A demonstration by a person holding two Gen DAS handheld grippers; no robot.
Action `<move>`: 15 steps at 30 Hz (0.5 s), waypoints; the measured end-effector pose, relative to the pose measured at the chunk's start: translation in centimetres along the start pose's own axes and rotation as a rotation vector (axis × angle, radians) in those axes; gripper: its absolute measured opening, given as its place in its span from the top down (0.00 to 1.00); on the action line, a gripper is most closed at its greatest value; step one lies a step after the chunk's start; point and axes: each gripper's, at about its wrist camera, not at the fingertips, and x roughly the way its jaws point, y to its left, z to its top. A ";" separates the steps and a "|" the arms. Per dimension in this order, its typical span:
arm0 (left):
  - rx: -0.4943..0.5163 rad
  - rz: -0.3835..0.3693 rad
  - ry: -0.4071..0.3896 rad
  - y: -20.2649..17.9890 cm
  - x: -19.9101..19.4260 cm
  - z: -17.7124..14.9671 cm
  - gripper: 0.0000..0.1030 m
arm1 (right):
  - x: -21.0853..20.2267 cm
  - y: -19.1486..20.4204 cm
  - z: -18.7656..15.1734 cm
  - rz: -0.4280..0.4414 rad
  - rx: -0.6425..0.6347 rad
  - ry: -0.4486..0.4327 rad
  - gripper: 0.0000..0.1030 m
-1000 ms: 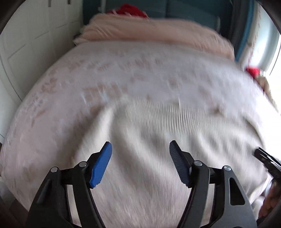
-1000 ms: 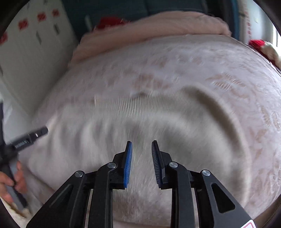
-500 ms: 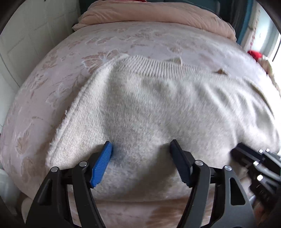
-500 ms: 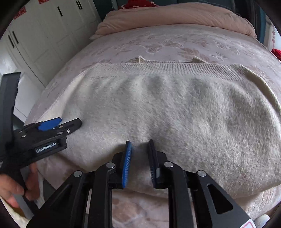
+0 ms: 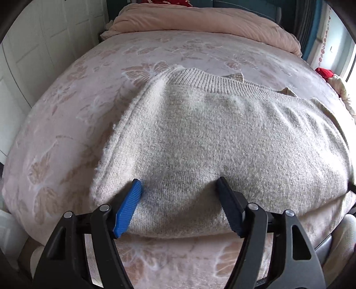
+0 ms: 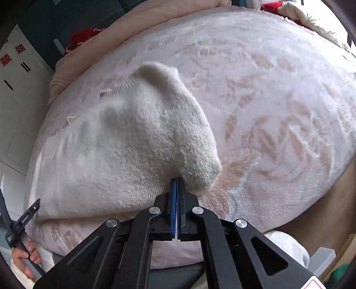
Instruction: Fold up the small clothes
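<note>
The sweater (image 5: 222,142) lies on the bed (image 5: 66,124), close to its near edge and spread across most of the width, with the ribbed band (image 5: 222,84) turned toward the far edge, where a folded quilt (image 5: 200,20) sits. It is a fuzzy cream knit — soft, light, with no stiffness of its own, so any lifted part is likely to sag and trail, and the rest to drag over the plush bedspread rather than slide freely.

The right gripper (image 6: 177,184) has its fingers clenched on the knit at the sweater's right near corner; the fabric bunches there into a raised ridge running back toward the far edge. The left gripper (image 5: 179,193) hangs released, fingers wide apart, their tips straddling the near hem toward the left side and seeming to rest on the fabric without pinching it. The person's left hand (image 6: 23,257) shows at the near left corner of the bed.

My judgement: the knit grips well against the ridged pads, but a thin pinch would stretch it. Better to take hold at the hem or a corner, where the layers are doubled — the left fingers sit well placed for the near left corner, matching the right, so both ends lift evenly.
</note>
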 end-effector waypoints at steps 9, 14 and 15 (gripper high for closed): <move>-0.017 0.044 0.020 0.6 -2.8 -2.2 0.33 | -1.3 -0.7 -0.3 -0.093 0.028 -0.039 0.62; -0.056 0.045 0.063 1.5 -2.4 -3.3 0.33 | 0.3 -2.0 -0.8 -0.072 0.105 0.006 0.49; -0.064 0.042 0.066 1.7 -2.4 -3.4 0.33 | 0.5 -1.9 -0.9 -0.065 0.109 0.011 0.48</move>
